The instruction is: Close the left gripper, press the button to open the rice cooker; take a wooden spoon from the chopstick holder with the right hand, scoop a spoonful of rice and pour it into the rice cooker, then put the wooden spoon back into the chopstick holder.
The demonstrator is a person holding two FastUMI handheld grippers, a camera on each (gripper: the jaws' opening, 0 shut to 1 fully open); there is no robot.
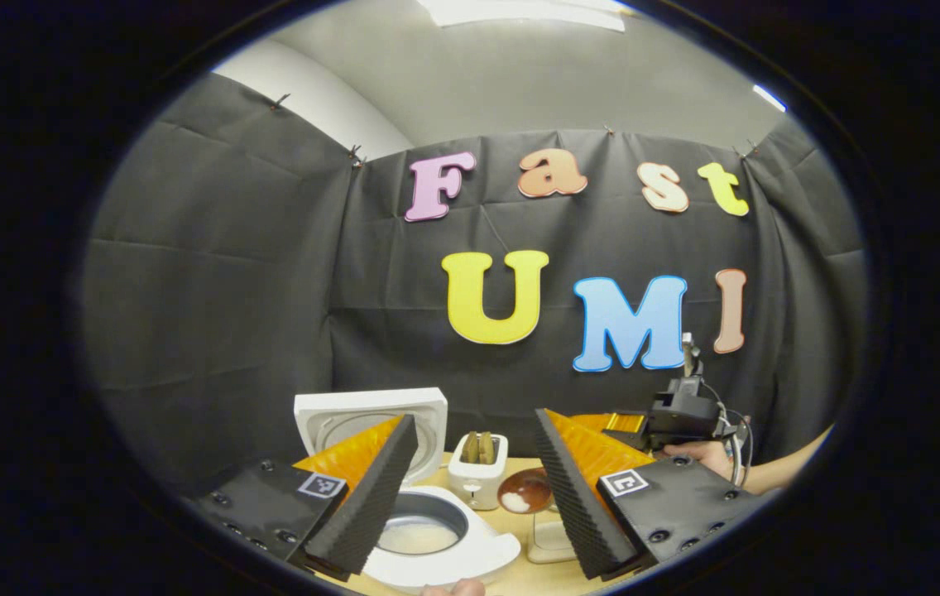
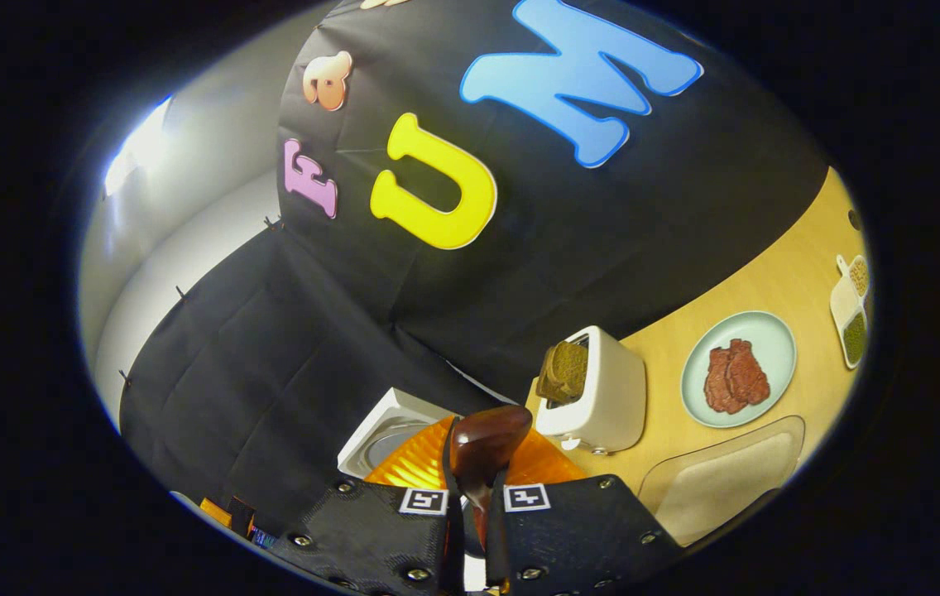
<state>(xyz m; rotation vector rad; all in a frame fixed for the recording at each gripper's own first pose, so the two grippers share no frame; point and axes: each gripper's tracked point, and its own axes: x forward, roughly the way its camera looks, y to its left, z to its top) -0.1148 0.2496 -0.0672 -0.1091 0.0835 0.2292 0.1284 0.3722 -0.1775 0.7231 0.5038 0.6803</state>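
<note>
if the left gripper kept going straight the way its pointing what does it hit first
Probably the white toaster, which sits between the open left gripper fingers, just past the open rice cooker. Depth is unclear: aimed lower it would meet the cooker's rim first, aimed higher the booth's black cloth wall.

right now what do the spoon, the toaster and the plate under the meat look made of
Spoon: dark glossy wood, by its brown sheen; lacquer likely. Toaster: white, smooth matte shell, probably plastic or painted metal. Plate: pale green, even soft gloss, likely glazed ceramic, possibly melamine.
</note>
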